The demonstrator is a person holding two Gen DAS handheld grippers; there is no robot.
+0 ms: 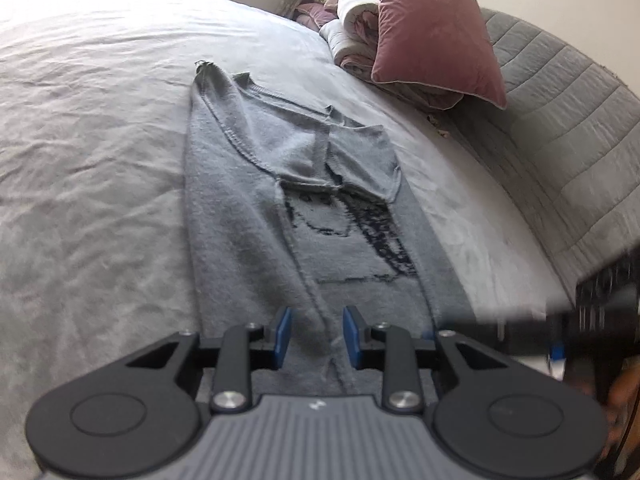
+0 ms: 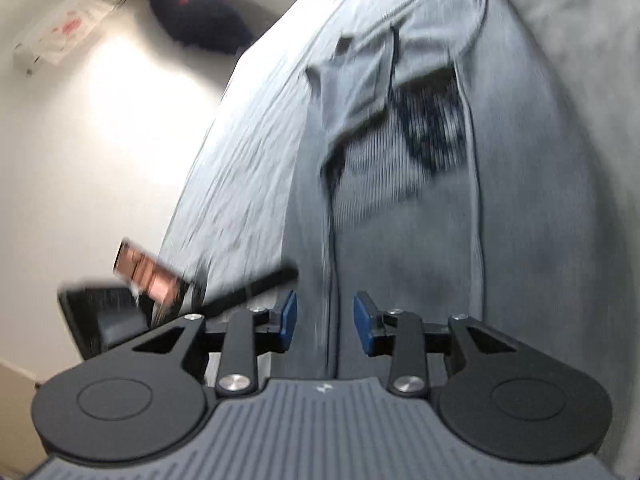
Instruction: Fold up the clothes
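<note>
Both jaws are standing apart, gripping nothing. The grey T-shirt (image 1: 256,208) is lying on the bed (image 1: 88,128), stretching ahead between the left gripper (image 1: 316,338) and right gripper (image 2: 325,322) fingers.

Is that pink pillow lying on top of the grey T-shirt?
No. The pink pillow leans on bundled bedding at the head of the bed, well apart from the grey T-shirt.

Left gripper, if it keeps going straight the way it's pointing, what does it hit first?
Most likely the grey T-shirt on the bed: the left gripper has open jaws straddling a raised fold of it. Beyond lies only more shirt, then bedsheet, though depth is hard to judge.
</note>
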